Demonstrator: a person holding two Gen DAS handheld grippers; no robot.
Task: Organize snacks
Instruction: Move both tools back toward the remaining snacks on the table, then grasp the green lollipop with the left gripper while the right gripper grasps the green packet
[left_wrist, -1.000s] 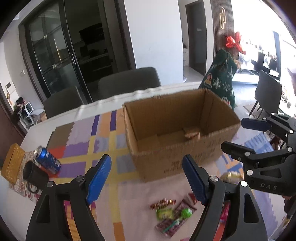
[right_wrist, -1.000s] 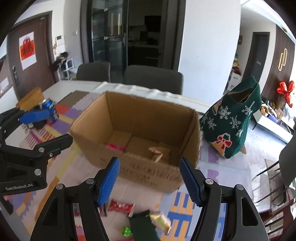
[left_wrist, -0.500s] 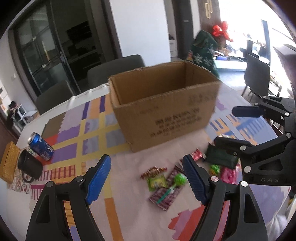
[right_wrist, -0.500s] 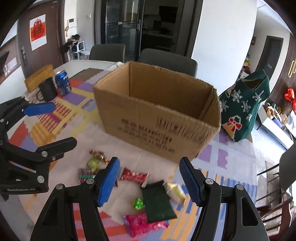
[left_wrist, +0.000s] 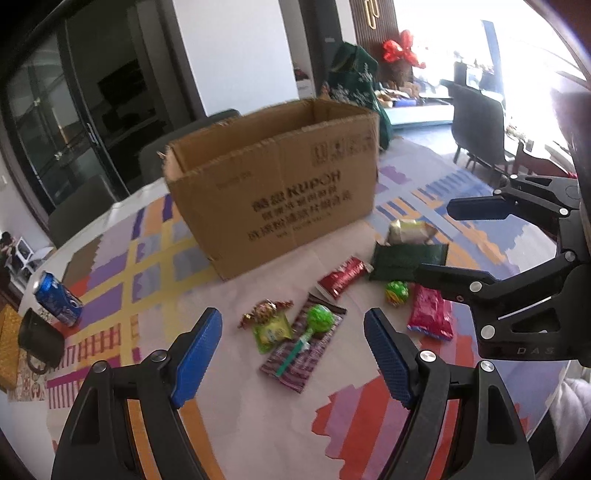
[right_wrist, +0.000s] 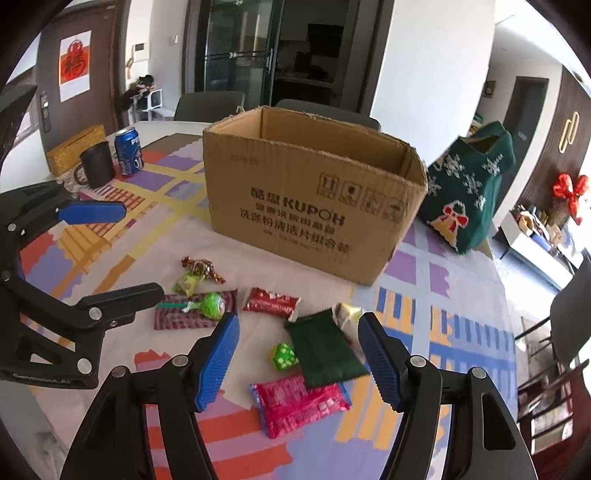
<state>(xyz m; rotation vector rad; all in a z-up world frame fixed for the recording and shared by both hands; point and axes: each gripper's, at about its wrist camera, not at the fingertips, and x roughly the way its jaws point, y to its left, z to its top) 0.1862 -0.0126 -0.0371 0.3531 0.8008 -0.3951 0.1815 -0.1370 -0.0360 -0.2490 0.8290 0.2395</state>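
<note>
Two hand-held grippers hang over a tabletop (right_wrist: 461, 295) covered by a bright patchwork cloth. The left hand-held gripper (left_wrist: 293, 354) has its blue-padded jaws well apart and holds nothing. Framed between its pads, on the cloth below, lie a green lollipop (left_wrist: 319, 319) resting across a purple striped packet (left_wrist: 301, 356), with a small yellow-green sweet (left_wrist: 272, 331) and a twisted candy (left_wrist: 264, 312) just beside them.

The right hand-held gripper (right_wrist: 297, 363) is likewise open and empty. Under it lie a dark green pouch (right_wrist: 325, 350), a small green dice-like sweet (right_wrist: 284, 356) touching the pouch's edge, and a pink packet (right_wrist: 299, 402) nearest the camera. A red wrapper (right_wrist: 271, 302) and a pale crinkled packet (right_wrist: 347, 314) lie a little farther out.

Beyond the snacks stands an open cardboard box (right_wrist: 314, 199), printed side facing the grippers, apparently where the snacks belong. Off to the far left sit a blue soda can (right_wrist: 128, 151) and a black mug (right_wrist: 96, 165); a green knitted Christmas stocking (right_wrist: 469, 184) stands to the right of the box.

The risks, as I judge them: the snacks overlap and touch, so closing jaws could pinch two items or nudge a neighbour aside; the flat packets may slip from the pads; and the two grippers work close together and could collide.
</note>
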